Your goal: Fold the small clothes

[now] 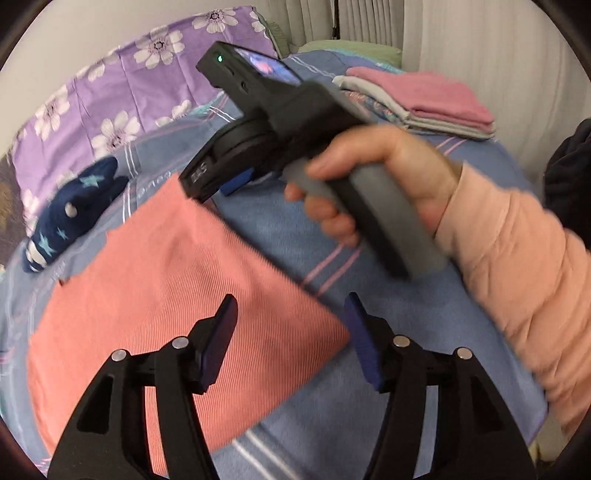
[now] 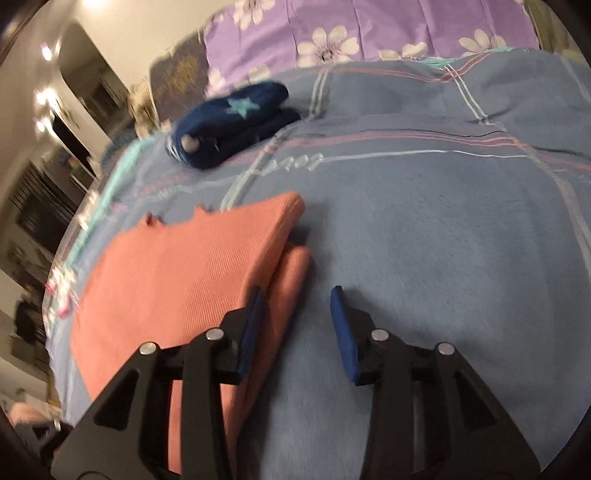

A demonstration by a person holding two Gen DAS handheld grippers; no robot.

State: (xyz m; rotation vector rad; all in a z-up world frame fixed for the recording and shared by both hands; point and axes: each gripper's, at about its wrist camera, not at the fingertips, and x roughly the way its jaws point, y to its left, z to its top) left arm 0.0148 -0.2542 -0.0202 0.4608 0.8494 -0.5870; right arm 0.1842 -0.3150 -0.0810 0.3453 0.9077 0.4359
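A salmon ribbed cloth [image 1: 166,295] [image 2: 184,288] lies folded flat on the blue striped blanket [image 1: 280,229] [image 2: 443,240], its folded edge showing two layers in the right wrist view. My left gripper [image 1: 291,306] is open just above the cloth's near corner, with nothing pressed between its pads. My right gripper [image 2: 297,295] is open too. Its left finger hangs over the cloth's folded edge and its right finger over bare blanket. In the left wrist view a hand [image 1: 369,177] in a pink sleeve holds the right gripper at the cloth's far corner.
A navy garment with pale stars [image 1: 74,206] [image 2: 229,125] lies crumpled beyond the cloth. A stack of folded pink and grey clothes [image 1: 424,99] sits at the far right. A purple flowered sheet [image 1: 129,74] [image 2: 369,29] borders the blanket at the back.
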